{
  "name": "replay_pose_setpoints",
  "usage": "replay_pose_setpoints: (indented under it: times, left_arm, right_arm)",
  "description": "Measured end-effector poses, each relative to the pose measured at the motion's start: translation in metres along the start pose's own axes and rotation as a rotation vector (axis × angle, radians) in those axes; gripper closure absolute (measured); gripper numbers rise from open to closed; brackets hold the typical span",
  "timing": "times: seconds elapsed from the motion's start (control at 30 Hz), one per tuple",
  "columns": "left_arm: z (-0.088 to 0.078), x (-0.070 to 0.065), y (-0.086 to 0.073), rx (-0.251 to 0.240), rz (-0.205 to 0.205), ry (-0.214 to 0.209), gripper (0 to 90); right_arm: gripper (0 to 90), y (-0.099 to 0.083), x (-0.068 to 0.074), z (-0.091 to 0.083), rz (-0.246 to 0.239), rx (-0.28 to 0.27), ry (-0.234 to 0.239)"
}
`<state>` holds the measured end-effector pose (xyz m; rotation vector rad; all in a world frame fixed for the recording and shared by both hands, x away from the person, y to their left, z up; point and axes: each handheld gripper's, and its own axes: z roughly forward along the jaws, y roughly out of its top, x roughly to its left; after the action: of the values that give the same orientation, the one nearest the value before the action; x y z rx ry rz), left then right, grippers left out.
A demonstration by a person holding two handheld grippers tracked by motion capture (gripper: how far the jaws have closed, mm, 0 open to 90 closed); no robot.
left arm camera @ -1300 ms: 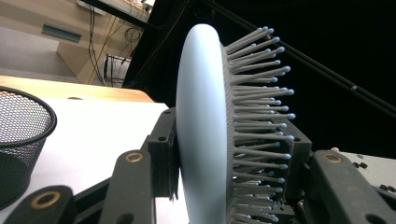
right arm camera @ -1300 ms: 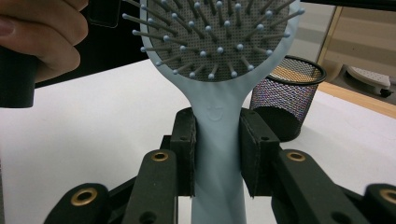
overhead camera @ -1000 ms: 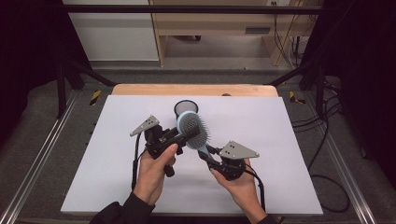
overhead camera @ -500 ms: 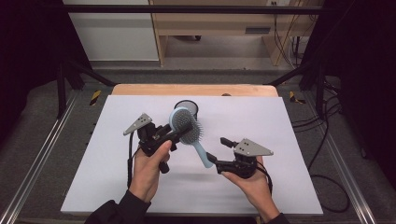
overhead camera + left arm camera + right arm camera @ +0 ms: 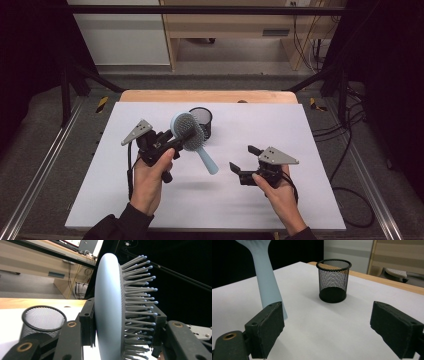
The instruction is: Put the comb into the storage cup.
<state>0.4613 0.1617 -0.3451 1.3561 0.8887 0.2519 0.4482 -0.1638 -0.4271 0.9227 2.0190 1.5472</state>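
Observation:
A light blue hairbrush (image 5: 187, 131) is up off the table, and my left gripper (image 5: 175, 140) is shut on its oval head. In the left gripper view the pads clamp the brush (image 5: 107, 315) from its smooth back and its bristle side. The handle (image 5: 207, 162) slants down and to the right, free in the air. My right gripper (image 5: 243, 158) hovers right of the handle tip; its jaws have just been opening and nothing is between them. In the right gripper view the handle (image 5: 267, 285) hangs beyond the gripper's (image 5: 330, 330) left pad.
A black mesh cup (image 5: 202, 120) stands upright on the white table top (image 5: 300, 130), just behind the brush; it is also in the left gripper view (image 5: 42, 320) and the right gripper view (image 5: 333, 281). A wooden strip (image 5: 150, 96) edges the far side.
The right gripper let go of the brush handle, opened wide and drew back to the right. The left gripper carried the brush a little to the left, with the handle now pointing down-right.

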Motion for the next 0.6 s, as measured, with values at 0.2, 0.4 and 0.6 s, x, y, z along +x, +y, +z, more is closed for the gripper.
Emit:
replay_pose_setpoints:
  times: [0.2,0.4,0.6]
  left_arm:
    - [-0.002,0.003,0.005,-0.011,0.001,0.002,52.1]
    - [0.0,0.001,0.011,-0.01,0.028,-0.009,52.1]
    - [0.001,-0.003,0.016,-0.004,0.046,-0.005,52.1]
  right_arm:
    - [9.9,-0.005,-0.005,-0.014,-0.003,0.002,-0.001]
    - [8.8,-0.017,-0.014,-0.04,-0.01,0.015,-0.023]
    - [7.2,-0.02,-0.022,-0.049,0.022,-0.014,-0.041]
